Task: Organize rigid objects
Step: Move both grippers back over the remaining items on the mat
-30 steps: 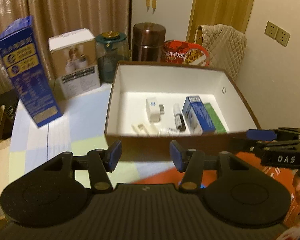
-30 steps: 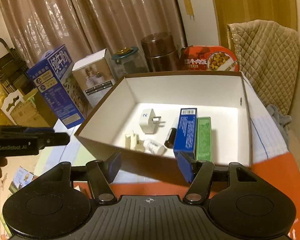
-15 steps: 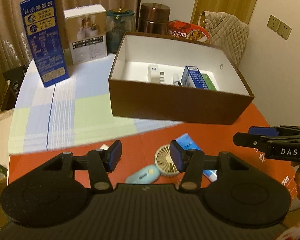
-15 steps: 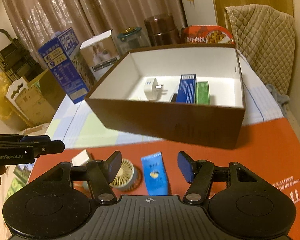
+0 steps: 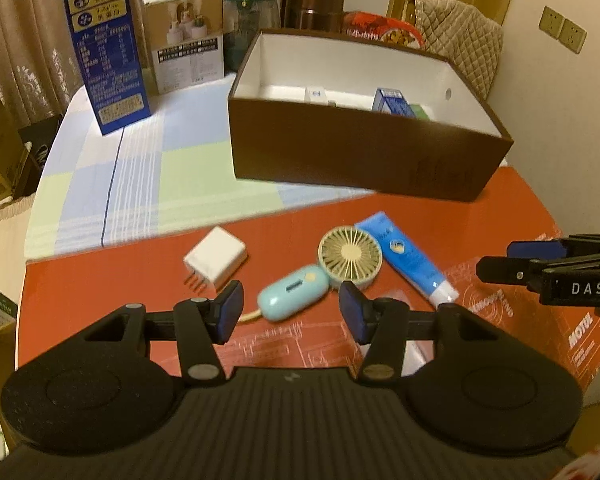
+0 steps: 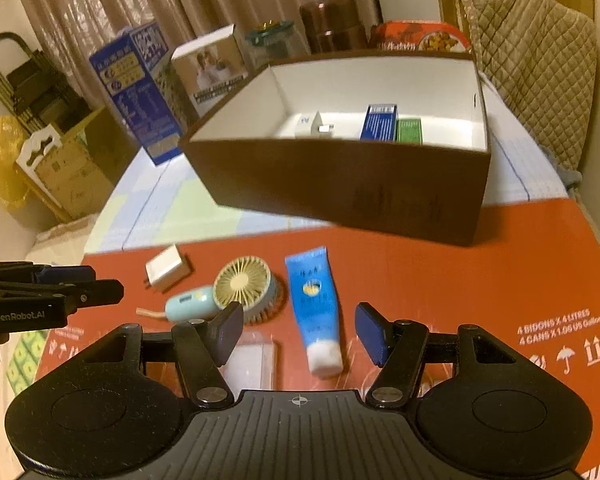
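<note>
A: What is counted on the red cardboard sheet (image 6: 440, 280)?

B: Four loose things are made out clearly: one white plug adapter (image 5: 215, 258), one pale blue handheld fan (image 5: 328, 276) with a cream round head, one blue tube (image 6: 315, 304) with a white cap, and one clear flat packet (image 6: 252, 360), partly hidden behind the fingers. The tube is seen just beside the fan head.

A: And inside the brown box (image 5: 340, 148)?

B: Three items are seen over its near wall: one white adapter (image 6: 312, 124), one blue carton (image 6: 378, 122) and one green carton (image 6: 409, 130), the two cartons side by side. More may be hidden lower down.

A: What is lined up behind the box?

B: One tall blue carton (image 5: 104, 48), one white product box (image 5: 186, 36), one green-lidded jar (image 5: 252, 20), one brown canister (image 5: 316, 4) and one red food tray (image 5: 384, 32) are counted.

A: How are the two tools held?

B: The left gripper (image 5: 290, 314) is held partly open above the fan handle, with nothing gripped. The right gripper (image 6: 298, 330) is likewise partly open, nothing gripped, above the tube's capped end.
</note>
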`<state>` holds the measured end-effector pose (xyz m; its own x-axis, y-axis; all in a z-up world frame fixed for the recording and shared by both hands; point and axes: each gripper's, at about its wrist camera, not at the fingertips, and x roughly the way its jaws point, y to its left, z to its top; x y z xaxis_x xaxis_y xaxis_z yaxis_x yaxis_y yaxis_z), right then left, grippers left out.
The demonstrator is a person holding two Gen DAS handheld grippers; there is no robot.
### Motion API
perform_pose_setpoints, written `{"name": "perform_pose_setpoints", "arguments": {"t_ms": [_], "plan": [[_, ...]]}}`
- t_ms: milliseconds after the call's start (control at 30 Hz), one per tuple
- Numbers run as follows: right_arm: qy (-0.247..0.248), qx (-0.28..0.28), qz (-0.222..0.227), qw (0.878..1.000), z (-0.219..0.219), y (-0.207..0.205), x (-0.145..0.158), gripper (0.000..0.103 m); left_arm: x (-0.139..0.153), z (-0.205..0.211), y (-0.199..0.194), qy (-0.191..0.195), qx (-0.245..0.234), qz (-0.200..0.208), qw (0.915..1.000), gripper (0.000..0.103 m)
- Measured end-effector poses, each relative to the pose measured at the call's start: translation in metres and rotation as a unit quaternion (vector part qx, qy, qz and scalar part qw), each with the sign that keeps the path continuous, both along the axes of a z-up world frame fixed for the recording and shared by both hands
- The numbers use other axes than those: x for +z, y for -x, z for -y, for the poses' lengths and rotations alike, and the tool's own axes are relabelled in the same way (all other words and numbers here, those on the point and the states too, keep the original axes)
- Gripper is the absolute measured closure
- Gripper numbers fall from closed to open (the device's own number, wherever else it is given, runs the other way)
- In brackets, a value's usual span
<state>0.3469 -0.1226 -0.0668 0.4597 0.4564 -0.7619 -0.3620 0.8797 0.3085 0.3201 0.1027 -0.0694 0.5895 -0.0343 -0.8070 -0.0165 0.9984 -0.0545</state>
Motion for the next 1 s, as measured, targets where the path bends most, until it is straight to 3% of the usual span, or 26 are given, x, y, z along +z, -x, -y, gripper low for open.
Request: {"name": "perform_pose_setpoints", "arguments": {"t_ms": [1000], "plan": [[0.07,0.045,-0.008,0.996,-0.019,-0.002,-0.055,0.045,-0.042,0.004,0.0,-0.008,-0.01,-0.033,0.9994,0.054]]}}
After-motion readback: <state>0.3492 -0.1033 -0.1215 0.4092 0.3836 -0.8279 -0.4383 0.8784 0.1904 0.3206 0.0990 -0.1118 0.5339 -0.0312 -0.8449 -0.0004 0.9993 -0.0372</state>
